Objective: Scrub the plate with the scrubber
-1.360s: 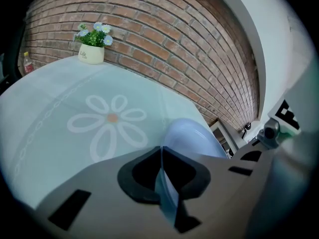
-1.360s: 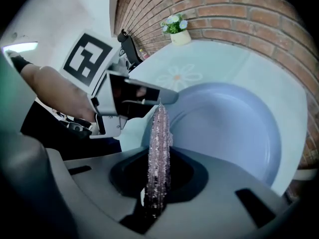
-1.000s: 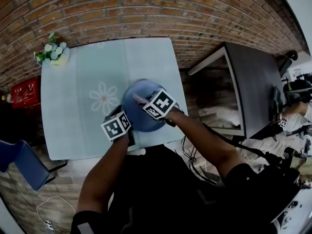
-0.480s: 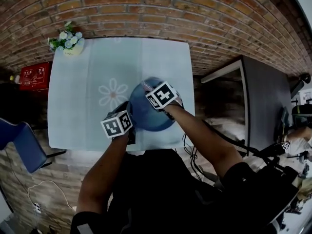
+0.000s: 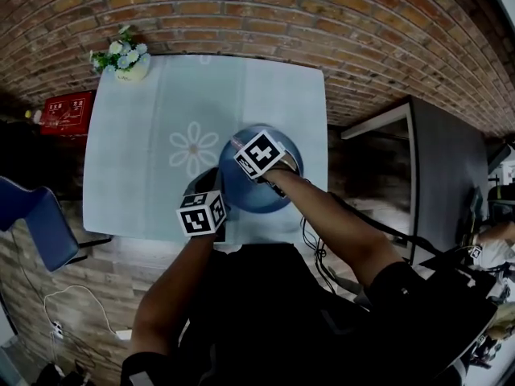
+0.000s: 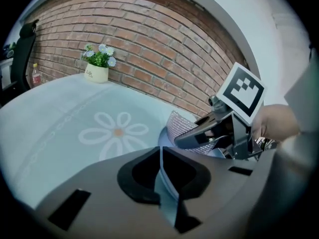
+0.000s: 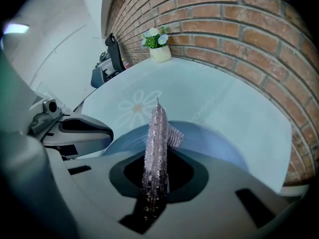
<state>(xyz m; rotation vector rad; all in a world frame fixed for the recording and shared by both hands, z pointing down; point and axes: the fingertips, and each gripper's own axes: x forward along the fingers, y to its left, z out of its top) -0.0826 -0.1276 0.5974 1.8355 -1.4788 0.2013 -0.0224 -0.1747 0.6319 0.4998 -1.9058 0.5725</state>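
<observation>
Left forearm [image 5: 173, 284] comes up almost straight from the torso. The left gripper [image 6: 162, 179] sits at the near-left rim of the plate [image 7: 214, 144], pitched shallow, with its jaws nearly together and clamped on that rim. In the left gripper view the rim is a thin blue strip, edge-on, running up between the pads. Right forearm [image 5: 322, 215] comes in diagonally from the near right. The right gripper [image 7: 155, 169] is over the plate, tipped steeply down, jaws narrow and pinching the scrubber [image 7: 157, 133], a silvery-pink mesh pad. The scrubber is squashed flat. Its long axis runs along the jaw line, and its tip points away from the gripper, across the plate toward the daisy print [image 5: 193, 147]. A small fold sticks out on its right side. The plate is on the right half of the table [image 5: 129, 175], close to the near edge, face up, and the print lies just past its far-left rim. The flower pot [image 5: 127, 61] is at the far-left corner, well apart. In the head view the right marker cube [image 5: 260, 155] covers the plate centre and most of the scrubber, and the left jaws are under their own cube [image 5: 201, 213]. I can't tell whether the scrubber tip touches the plate. In the right gripper view the gripper body cuts off the plate's near part.
</observation>
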